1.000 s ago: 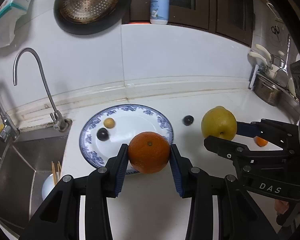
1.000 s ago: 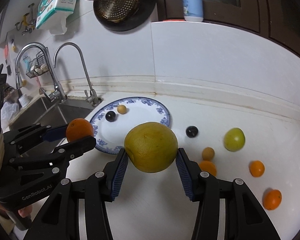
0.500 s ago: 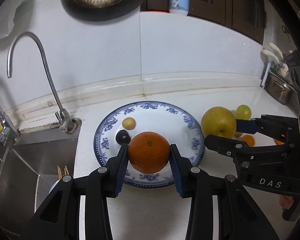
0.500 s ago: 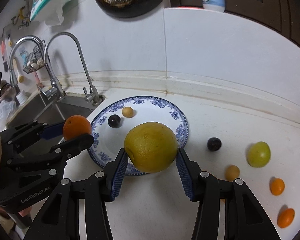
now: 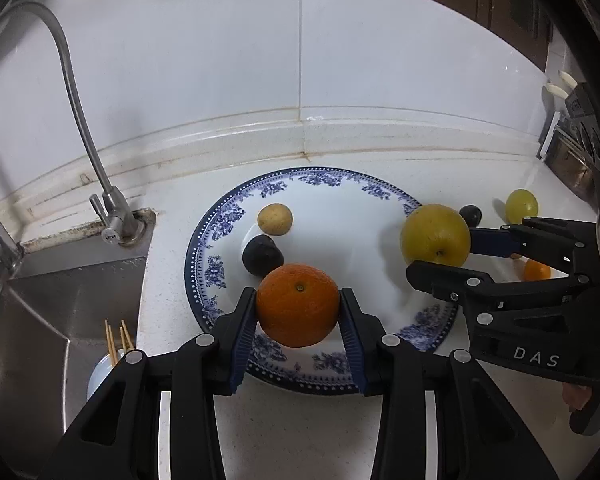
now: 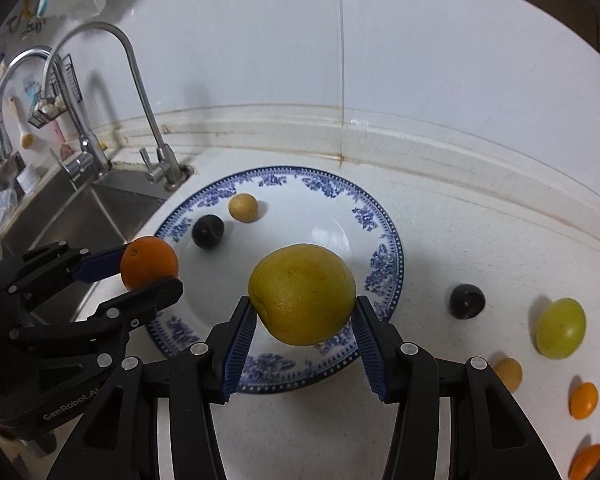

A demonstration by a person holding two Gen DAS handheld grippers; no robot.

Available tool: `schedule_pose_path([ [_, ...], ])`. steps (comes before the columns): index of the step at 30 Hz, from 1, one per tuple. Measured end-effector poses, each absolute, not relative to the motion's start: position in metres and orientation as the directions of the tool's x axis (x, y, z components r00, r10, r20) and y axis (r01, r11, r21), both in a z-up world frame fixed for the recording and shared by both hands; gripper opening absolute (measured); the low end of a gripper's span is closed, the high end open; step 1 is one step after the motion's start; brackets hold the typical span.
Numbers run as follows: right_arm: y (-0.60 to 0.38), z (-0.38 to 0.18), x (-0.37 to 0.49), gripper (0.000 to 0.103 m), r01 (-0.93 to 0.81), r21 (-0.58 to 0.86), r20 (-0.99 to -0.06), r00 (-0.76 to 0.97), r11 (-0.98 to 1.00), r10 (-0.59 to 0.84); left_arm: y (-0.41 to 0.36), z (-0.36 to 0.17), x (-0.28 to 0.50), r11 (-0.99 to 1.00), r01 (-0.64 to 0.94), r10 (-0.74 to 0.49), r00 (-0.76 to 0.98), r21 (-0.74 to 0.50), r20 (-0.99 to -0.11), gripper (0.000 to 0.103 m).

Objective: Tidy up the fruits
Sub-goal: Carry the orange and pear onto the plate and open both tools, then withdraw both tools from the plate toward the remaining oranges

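Two fruits we are carrying over the plate (image 5: 204,264): left gripper (image 5: 298,306) clamping the orange (image 5: 298,304), right gripper (image 6: 303,308) clamping the yellow pear (image 6: 302,294); released high, either risks rolling onto the tabletop (image 6: 480,240).

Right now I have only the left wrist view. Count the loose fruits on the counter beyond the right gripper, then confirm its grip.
Observer: Five lie right of the plate: a dark plum, a green fruit, a tan fruit, a small orange and a second orange cut off by the frame edge.
Operator: Now the grip.
Observer: Both pads of the right gripper press the sides of the yellow fruit, which is held over the plate's near right part.
Operator: Check the sink side.
Observer: A small wire basket hangs beyond the sink.
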State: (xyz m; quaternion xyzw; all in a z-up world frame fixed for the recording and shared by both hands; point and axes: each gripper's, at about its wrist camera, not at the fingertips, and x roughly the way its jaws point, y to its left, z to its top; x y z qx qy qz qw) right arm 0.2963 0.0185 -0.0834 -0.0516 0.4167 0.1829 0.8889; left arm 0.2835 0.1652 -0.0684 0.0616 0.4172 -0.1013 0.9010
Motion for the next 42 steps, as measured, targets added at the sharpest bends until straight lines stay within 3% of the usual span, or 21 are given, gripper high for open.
schedule_pose_path([
  [14,0.019,-0.095,0.306,0.051,-0.362,0.082,-0.775,0.563,0.929,0.288,0.167,-0.076,0.291,0.975,0.220,-0.134,0.593,0.000,-0.794,0.041],
  [16,0.018,-0.095,0.306,0.051,-0.358,0.086,-0.773,0.565,0.930,0.289,0.167,-0.073,0.289,0.976,0.217,-0.128,0.606,0.008,-0.785,0.046],
  [29,-0.001,-0.052,0.269,0.052,-0.318,0.097,-0.693,0.659,0.943,0.293,0.157,-0.030,0.257,0.979,0.205,-0.130,0.679,0.017,-0.722,0.049],
  [42,-0.043,-0.018,0.212,0.054,-0.216,0.082,-0.636,0.740,0.973,0.218,0.120,0.010,0.214,0.961,0.276,-0.216,0.718,-0.015,-0.662,0.057],
])
